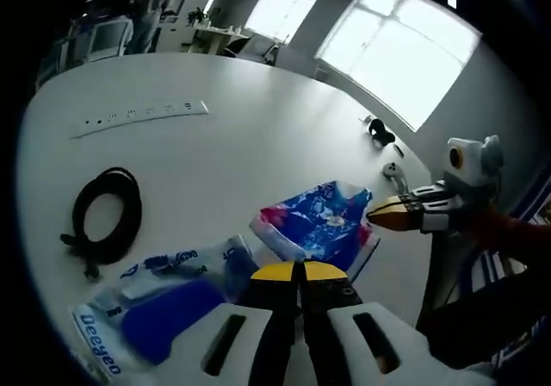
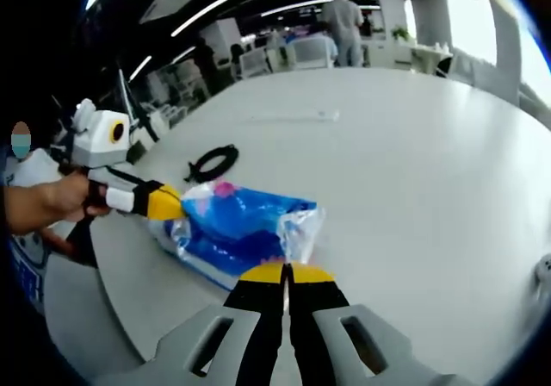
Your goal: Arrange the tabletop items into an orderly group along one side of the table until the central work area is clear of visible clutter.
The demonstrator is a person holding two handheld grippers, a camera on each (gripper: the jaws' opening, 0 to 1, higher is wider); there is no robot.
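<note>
Two plastic packets at lower centre of the left gripper view: a blue-and-pink packet (image 1: 320, 224) and, lower left, a clear bag with blue contents (image 1: 164, 304), edges overlapping. Could slip or drag crooked, judging by thin slick film held only at an edge, and could sweep toward the black cable coil (image 1: 106, 214) at mid-left. Left gripper (image 1: 298, 271) jaws closed at the packets' near edge; right gripper (image 2: 286, 273) jaws closed, apparently pinching the clear bag's corner.
</note>
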